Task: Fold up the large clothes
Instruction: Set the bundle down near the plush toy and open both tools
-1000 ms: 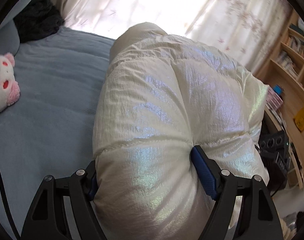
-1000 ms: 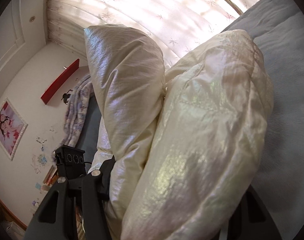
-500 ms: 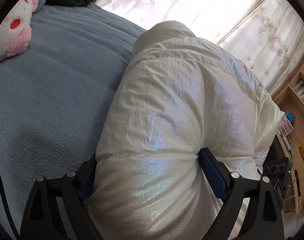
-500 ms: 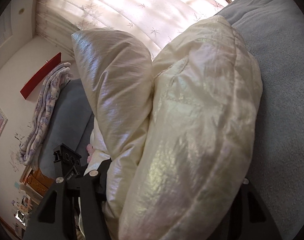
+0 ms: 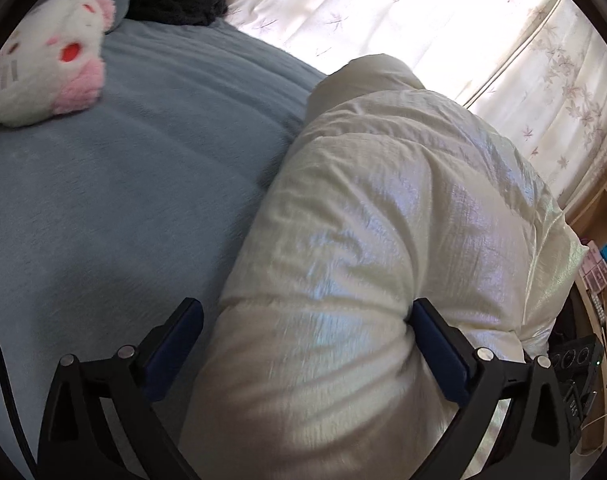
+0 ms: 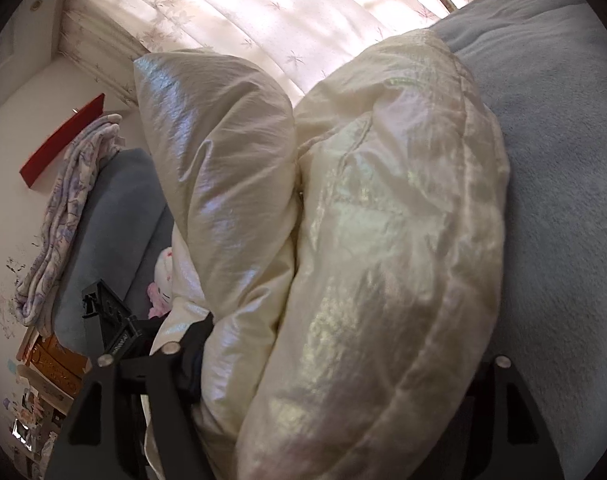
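The puffy cream down jacket, bunched on the bed, looks light, soft and slippery, so the spread left tongs and the jacket-pinching right tongs need thick quilted folds.

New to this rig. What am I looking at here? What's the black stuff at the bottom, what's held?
No robot: a person holds a two-finger gripper in each hand, each with a fisheye camera looking along its black fingers. One picture per gripper: left gripper, right gripper. A puffy, shiny cream quilted jacket lies on a blue-grey fleece bed cover, near a white-and-pink plush toy. It sits between both pairs of fingers; the left looks open, the right's grip is hidden.
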